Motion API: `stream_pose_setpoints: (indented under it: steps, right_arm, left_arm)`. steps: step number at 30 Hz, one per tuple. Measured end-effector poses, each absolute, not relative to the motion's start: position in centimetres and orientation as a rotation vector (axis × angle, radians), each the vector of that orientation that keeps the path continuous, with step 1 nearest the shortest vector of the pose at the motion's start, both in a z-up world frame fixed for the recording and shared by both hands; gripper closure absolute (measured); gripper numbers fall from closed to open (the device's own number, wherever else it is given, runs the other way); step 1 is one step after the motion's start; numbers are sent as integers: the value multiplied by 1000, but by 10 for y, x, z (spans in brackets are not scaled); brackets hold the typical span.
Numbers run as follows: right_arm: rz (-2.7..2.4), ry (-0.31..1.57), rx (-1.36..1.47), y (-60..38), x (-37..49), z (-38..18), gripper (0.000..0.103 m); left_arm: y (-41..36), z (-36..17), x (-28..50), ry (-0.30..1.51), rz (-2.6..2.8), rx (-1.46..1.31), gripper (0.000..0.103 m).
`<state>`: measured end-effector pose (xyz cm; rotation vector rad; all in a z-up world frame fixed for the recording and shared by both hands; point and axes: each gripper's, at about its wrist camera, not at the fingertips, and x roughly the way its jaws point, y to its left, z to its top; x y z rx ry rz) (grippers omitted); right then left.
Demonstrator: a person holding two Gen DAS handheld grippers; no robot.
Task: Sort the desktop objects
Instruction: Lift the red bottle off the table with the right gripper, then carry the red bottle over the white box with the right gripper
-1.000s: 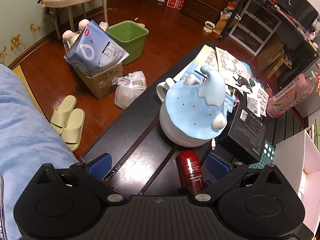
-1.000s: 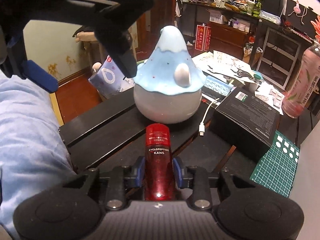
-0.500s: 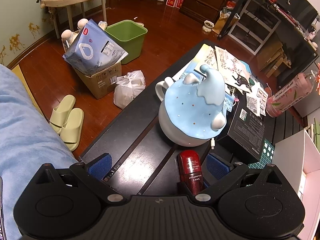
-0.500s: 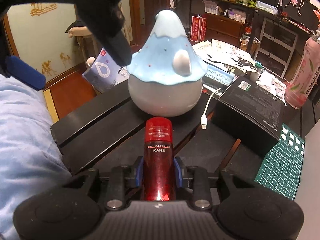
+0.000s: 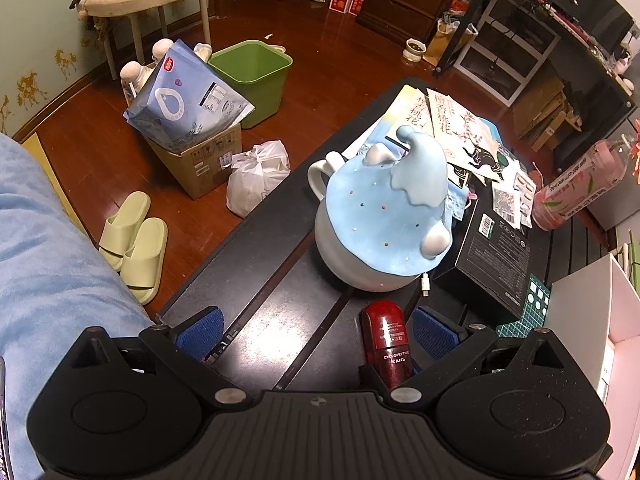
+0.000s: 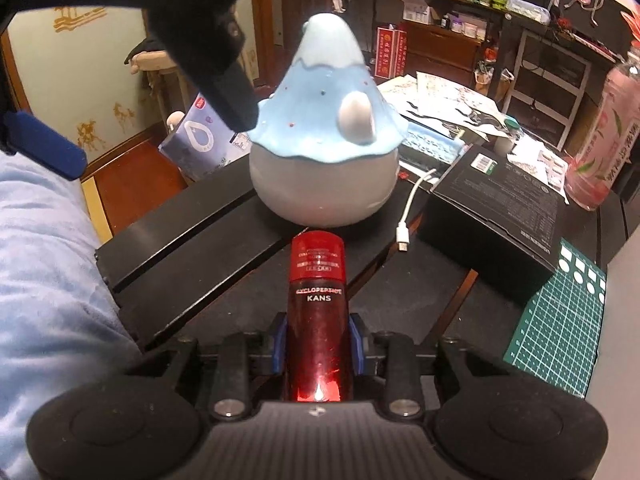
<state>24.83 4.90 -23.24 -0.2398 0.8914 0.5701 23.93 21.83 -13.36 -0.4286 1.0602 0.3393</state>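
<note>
Two blue pads of the right gripper (image 6: 318, 344) are clamping the glossy red KANS bottle (image 6: 318, 304) low; it is risking tipping against the blue ceramic pot (image 6: 326, 152). The left gripper (image 5: 316, 330) is hanging wide and empty.

The left wrist view looks steeply down from above the near edge of the dark surface (image 5: 260, 264), taking in the wooden floor (image 5: 320, 52) to the left. The right wrist view sits lower and closer — nearly skimming the surface, facing the cluttered far end. Both share the blue-and-white figurine (image 5: 384, 220), the red bottle (image 6: 318, 300) and the black box (image 6: 500, 208).
</note>
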Motion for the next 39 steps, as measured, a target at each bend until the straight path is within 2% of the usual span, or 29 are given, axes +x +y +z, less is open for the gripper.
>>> stream_pose_setpoints:
  steps: [12, 39]
  right_arm:
    - [531, 847, -210, 33, 241, -199, 74]
    - [437, 758, -183, -36, 222, -115, 74]
  left_arm:
    - [203, -130, 242, 1045, 262, -387, 1]
    - [164, -93, 225, 842, -39, -388, 1]
